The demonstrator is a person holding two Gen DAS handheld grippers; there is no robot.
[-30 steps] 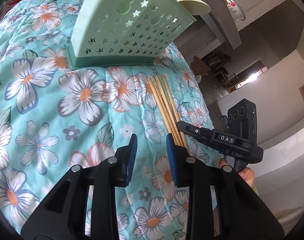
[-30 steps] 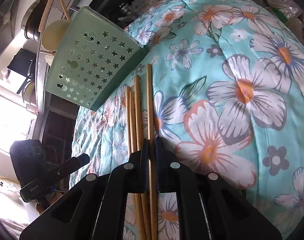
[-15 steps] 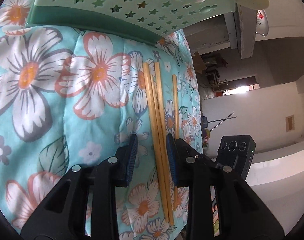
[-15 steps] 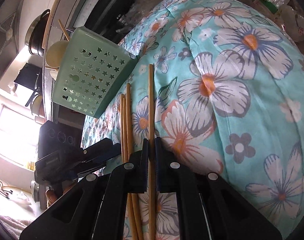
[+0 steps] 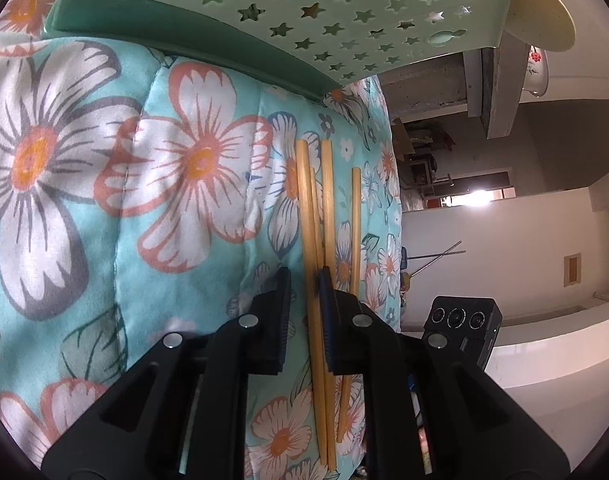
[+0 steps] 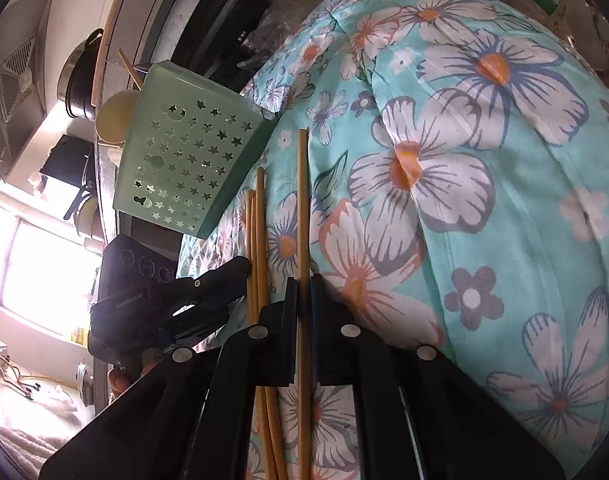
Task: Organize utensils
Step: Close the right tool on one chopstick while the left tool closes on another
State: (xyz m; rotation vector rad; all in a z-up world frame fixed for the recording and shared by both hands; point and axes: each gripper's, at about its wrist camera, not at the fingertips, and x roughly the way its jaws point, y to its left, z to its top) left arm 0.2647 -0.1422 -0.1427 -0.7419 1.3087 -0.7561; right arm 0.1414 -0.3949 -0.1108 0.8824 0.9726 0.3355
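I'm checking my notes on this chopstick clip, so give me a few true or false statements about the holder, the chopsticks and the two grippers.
1. The right gripper is shut on one chopstick. True.
2. The green holder has round dot holes only. False: mostly star holes.
3. The left gripper, just closing, has chopsticks between its jaws. True.
4. The chopsticks lie on a bare wooden table. False: on a floral quilt.
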